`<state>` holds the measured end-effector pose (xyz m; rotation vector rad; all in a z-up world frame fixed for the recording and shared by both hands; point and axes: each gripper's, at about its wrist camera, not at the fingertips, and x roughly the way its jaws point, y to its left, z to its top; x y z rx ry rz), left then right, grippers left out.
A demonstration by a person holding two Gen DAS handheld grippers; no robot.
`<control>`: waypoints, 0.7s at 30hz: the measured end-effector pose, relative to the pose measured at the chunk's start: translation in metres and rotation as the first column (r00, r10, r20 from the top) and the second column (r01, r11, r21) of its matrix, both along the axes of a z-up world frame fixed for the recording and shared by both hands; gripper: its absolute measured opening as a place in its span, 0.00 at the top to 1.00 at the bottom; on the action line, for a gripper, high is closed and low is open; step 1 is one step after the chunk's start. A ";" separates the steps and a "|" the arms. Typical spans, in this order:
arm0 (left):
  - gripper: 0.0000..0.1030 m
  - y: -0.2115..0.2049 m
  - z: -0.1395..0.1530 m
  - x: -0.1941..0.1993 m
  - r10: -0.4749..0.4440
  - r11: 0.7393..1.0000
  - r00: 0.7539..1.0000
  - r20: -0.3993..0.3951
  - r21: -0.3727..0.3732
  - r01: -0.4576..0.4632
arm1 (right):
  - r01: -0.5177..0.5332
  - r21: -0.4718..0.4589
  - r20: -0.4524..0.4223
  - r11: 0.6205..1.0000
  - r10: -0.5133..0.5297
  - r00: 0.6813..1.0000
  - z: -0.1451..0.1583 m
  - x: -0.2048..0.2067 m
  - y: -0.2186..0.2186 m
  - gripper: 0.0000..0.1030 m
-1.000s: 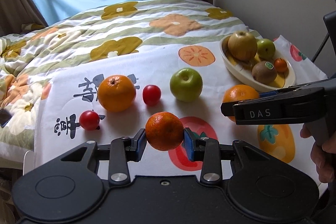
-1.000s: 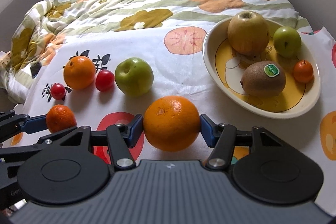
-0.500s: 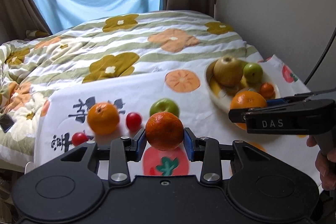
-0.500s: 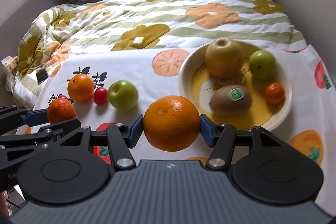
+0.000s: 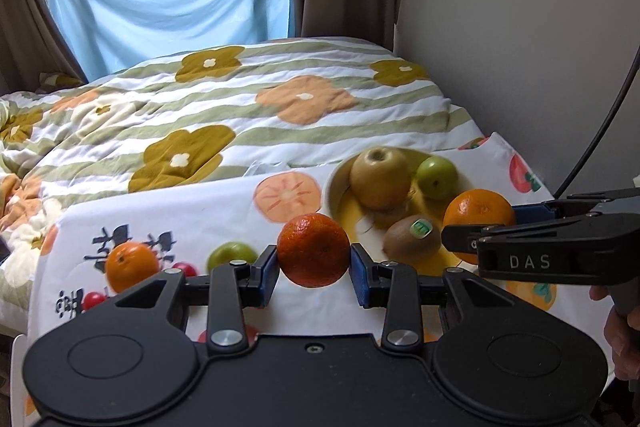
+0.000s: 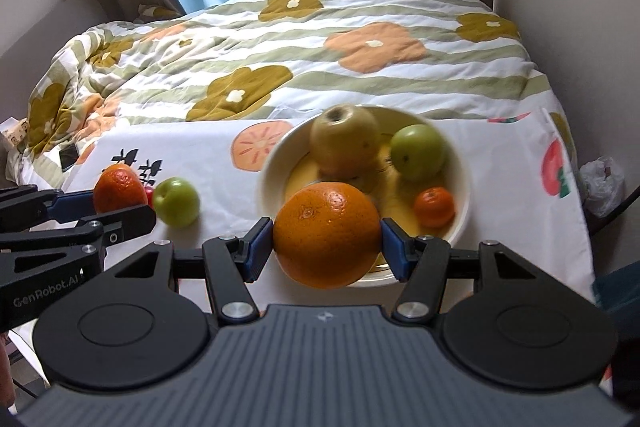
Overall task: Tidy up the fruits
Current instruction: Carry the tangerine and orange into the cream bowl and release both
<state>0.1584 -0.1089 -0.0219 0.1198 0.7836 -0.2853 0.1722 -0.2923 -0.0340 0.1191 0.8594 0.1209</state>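
Note:
My left gripper (image 5: 314, 269) is shut on a small dark-orange mandarin (image 5: 313, 250), held above the printed cloth, left of the bowl. My right gripper (image 6: 327, 247) is shut on a large orange (image 6: 326, 234), held over the near rim of the cream bowl (image 6: 276, 163). The bowl holds a yellow-brown pear (image 6: 345, 135), a green apple (image 6: 417, 151), a small mandarin (image 6: 434, 207) and a kiwi (image 5: 412, 239). On the cloth lie an orange (image 5: 131, 265), a green apple (image 6: 176, 201) and cherry tomatoes (image 5: 94, 299).
The fruit-print white cloth (image 6: 500, 163) covers the near end of a bed with a flowered quilt (image 6: 320, 43). A wall (image 5: 520, 27) runs along the right. A black cable (image 5: 600, 123) hangs at right. A curtained window is at the back.
Both grippers rose and moved right toward the bowl with their fruit. The large orange now hangs over the bowl's near rim; the mandarin is closer to the bowl's left side.

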 end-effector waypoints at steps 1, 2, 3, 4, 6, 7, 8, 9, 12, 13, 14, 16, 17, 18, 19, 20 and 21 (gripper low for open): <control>0.60 -0.005 0.000 0.001 0.000 1.000 1.000 0.002 0.001 0.000 | -0.003 -0.002 0.002 1.000 0.003 1.000 0.000 0.000 -0.005 0.29; 0.60 -0.010 0.000 0.003 0.001 1.000 1.000 0.004 0.001 -0.001 | -0.006 -0.004 0.003 1.000 0.006 1.000 0.000 0.001 -0.010 0.29; 0.60 -0.015 0.000 0.006 0.002 1.000 1.000 0.005 0.001 -0.002 | -0.009 -0.005 0.004 1.000 0.009 1.000 -0.001 0.003 -0.014 0.29; 0.60 -0.021 0.000 0.008 0.003 1.000 1.000 0.006 0.000 -0.003 | -0.013 -0.007 0.003 1.000 0.013 1.000 -0.002 0.004 -0.019 0.29; 0.60 -0.029 -0.001 0.014 0.009 1.000 1.000 0.009 0.002 -0.009 | -0.019 -0.007 0.001 1.000 0.019 1.000 -0.004 0.007 -0.027 0.29; 0.60 -0.034 -0.002 0.017 0.012 1.000 1.000 0.010 0.004 -0.012 | -0.023 -0.008 0.001 1.000 0.023 1.000 -0.005 0.009 -0.031 0.29; 0.60 -0.038 -0.003 0.021 0.015 1.000 1.000 0.009 0.005 -0.015 | -0.026 -0.009 0.000 1.000 0.026 1.000 -0.007 0.010 -0.035 0.30; 0.60 -0.042 -0.005 0.025 0.018 1.000 1.000 0.009 0.006 -0.018 | -0.029 -0.009 0.000 1.000 0.029 1.000 -0.008 0.011 -0.038 0.30; 0.60 -0.052 -0.011 0.035 0.028 1.000 1.000 0.003 0.009 -0.028 | -0.040 -0.009 -0.002 0.999 0.040 0.999 -0.013 0.017 -0.047 0.30; 0.60 -0.054 -0.013 0.038 0.031 0.999 1.000 0.001 0.010 -0.031 | -0.044 -0.008 -0.003 0.999 0.044 0.999 -0.015 0.018 -0.050 0.30; 0.60 -0.056 -0.015 0.042 0.034 0.999 0.999 -0.003 0.012 -0.034 | -0.047 -0.008 -0.005 0.999 0.047 0.999 -0.017 0.020 -0.051 0.30; 0.60 -0.061 -0.021 0.049 0.041 0.999 0.999 -0.011 0.017 -0.041 | -0.054 -0.010 -0.007 0.998 0.054 0.999 -0.020 0.024 -0.055 0.30; 0.60 -0.064 -0.024 0.053 0.044 0.999 0.999 -0.017 0.020 -0.043 | -0.057 -0.010 -0.008 0.998 0.057 0.998 -0.022 0.025 -0.057 0.30; 0.60 -0.066 -0.028 0.057 0.048 0.999 0.999 -0.024 0.024 -0.047 | -0.060 -0.009 -0.009 0.998 0.060 0.998 -0.024 0.026 -0.059 0.29; 0.60 -0.068 -0.032 0.061 0.054 0.998 0.998 -0.033 0.027 -0.053 | -0.063 -0.007 -0.011 0.998 0.063 0.998 -0.026 0.028 -0.060 0.29; 0.60 -0.069 -0.036 0.065 0.059 0.998 0.997 -0.041 0.027 -0.058 | -0.066 -0.005 -0.012 0.998 0.066 0.998 -0.027 0.029 -0.062 0.29; 0.60 -0.071 -0.041 0.069 0.064 0.998 0.997 -0.050 0.028 -0.062 | -0.070 -0.003 -0.013 0.998 0.070 0.997 -0.028 0.031 -0.063 0.29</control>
